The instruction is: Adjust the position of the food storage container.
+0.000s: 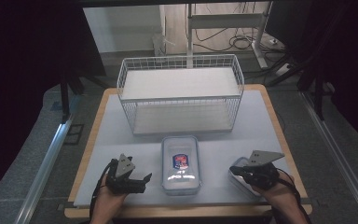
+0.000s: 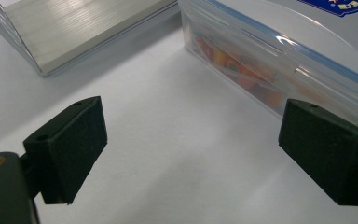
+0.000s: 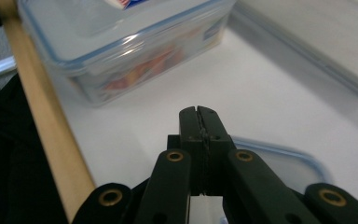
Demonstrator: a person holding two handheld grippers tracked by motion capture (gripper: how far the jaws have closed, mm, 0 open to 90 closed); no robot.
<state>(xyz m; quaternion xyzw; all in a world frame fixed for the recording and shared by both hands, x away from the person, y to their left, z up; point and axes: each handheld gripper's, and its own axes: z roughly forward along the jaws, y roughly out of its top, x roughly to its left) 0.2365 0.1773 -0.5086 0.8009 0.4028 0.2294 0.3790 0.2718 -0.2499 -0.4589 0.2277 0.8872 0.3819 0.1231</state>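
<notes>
A clear lidded food container [image 1: 181, 163] with a blue rim and a red and blue label stands at the front middle of the table. It also appears in the left gripper view [image 2: 279, 51] and the right gripper view [image 3: 121, 42], with coloured contents inside. My left gripper [image 1: 137, 179] rests left of it, open and holding nothing [image 2: 191, 154]. My right gripper [image 1: 237, 172] is right of the container, its jaws pressed together [image 3: 200, 114] with nothing visible between them. A flat clear lid [image 3: 284, 161] with a blue rim lies just under it [image 1: 235, 179].
A white wire basket [image 1: 182, 93] with a flat shelf stands behind the container; its base appears in both gripper views [image 2: 74, 28] [image 3: 317, 42]. A white mat [image 1: 261, 126] covers the wooden table [image 1: 91, 140]. Floor and cables lie beyond.
</notes>
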